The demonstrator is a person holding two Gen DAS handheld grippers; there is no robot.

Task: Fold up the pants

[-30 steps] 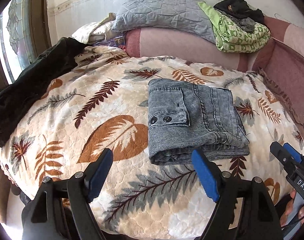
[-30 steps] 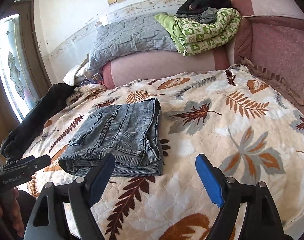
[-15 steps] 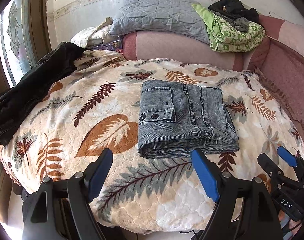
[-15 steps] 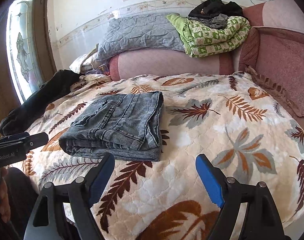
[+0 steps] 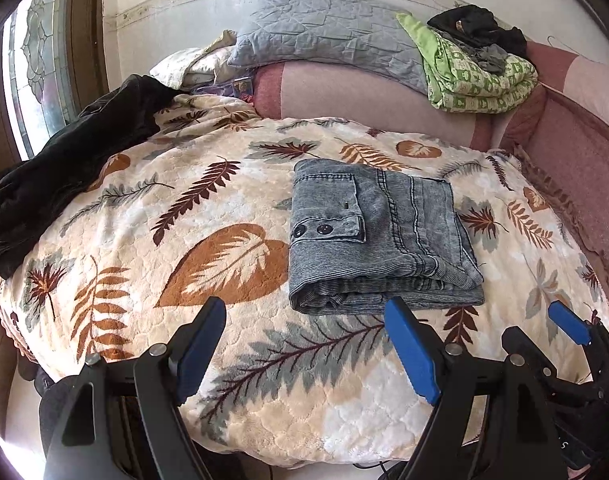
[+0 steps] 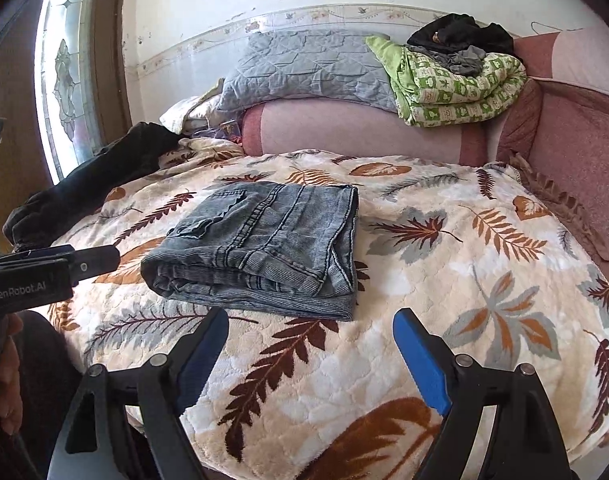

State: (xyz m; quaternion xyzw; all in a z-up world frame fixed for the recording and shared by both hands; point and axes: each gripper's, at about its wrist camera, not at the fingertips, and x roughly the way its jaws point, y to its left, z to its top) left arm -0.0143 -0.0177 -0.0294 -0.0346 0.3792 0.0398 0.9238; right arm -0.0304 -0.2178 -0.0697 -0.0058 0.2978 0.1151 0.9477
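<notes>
Grey denim pants [image 5: 376, 236] lie folded into a compact rectangle on the leaf-patterned blanket [image 5: 184, 240]; they also show in the right wrist view [image 6: 264, 244]. My left gripper [image 5: 304, 344] is open and empty, held back near the bed's front edge, short of the pants. My right gripper [image 6: 310, 356] is open and empty, also near the front edge, to the right of the pants. The right gripper shows at the lower right of the left wrist view [image 5: 544, 340]. The left gripper's body shows at the left of the right wrist view [image 6: 52, 272].
A dark garment [image 5: 72, 160] lies along the bed's left side. A grey quilted pillow [image 5: 328, 48], a green patterned quilt [image 5: 480, 76] and dark clothes [image 5: 476, 28] sit on the pink headboard cushion [image 5: 364, 96]. A window [image 6: 64, 72] is at left.
Both grippers have drawn back from the folded pants toward the bed's front edge and risen a little. The pants have not moved.
</notes>
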